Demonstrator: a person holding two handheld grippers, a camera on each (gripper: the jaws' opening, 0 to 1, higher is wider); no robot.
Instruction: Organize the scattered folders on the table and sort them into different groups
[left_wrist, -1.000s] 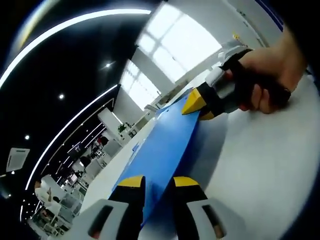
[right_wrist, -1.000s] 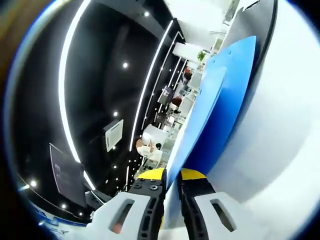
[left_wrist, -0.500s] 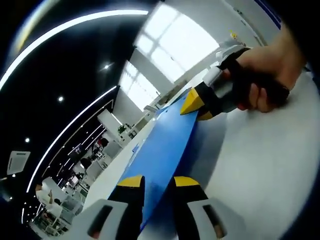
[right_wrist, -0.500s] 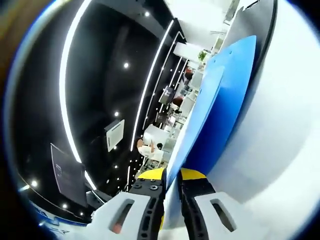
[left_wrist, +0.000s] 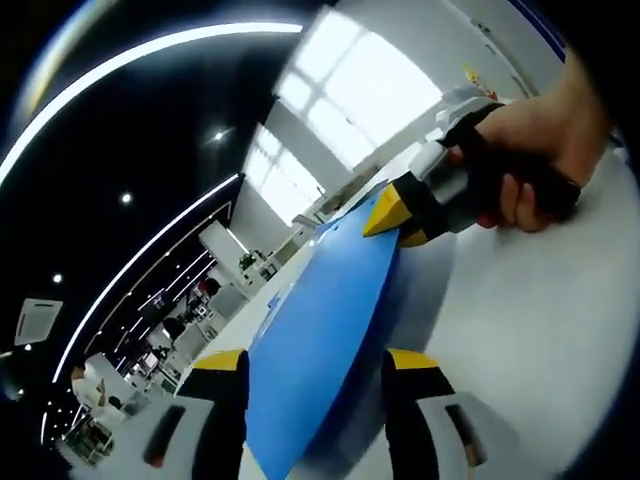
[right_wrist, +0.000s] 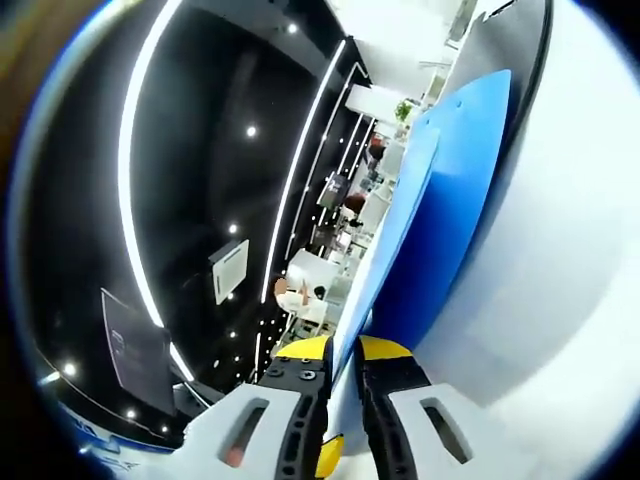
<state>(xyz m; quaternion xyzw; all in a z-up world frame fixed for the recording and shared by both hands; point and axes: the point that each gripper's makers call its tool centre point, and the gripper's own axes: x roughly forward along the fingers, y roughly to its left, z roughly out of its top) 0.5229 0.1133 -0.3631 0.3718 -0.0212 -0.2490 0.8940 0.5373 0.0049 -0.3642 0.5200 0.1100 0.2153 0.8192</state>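
Your left gripper (left_wrist: 318, 375) stands with its jaws spread wide, and the near edge of the blue folder (left_wrist: 325, 320) lies in the gap between them without either yellow tip visibly touching it. The white tabletop (left_wrist: 520, 340) runs bare to the right of the folder, with open room beside that jaw.

At the folder's far end, your right gripper (left_wrist: 392, 215) comes in from the right, held by your hand (left_wrist: 530, 160); its yellow tips pinch the folder's far edge.

In the right gripper view, your right gripper (right_wrist: 343, 352) has its jaws nearly together, clamped on the thin edge of the blue folder (right_wrist: 440, 200), which rises between the tips and stretches away from them. A dark grey folder (right_wrist: 520, 60) lies under the blue one, its edge showing past the blue folder's far side. The white tabletop (right_wrist: 570, 280) spreads wide and bare to the right of both.
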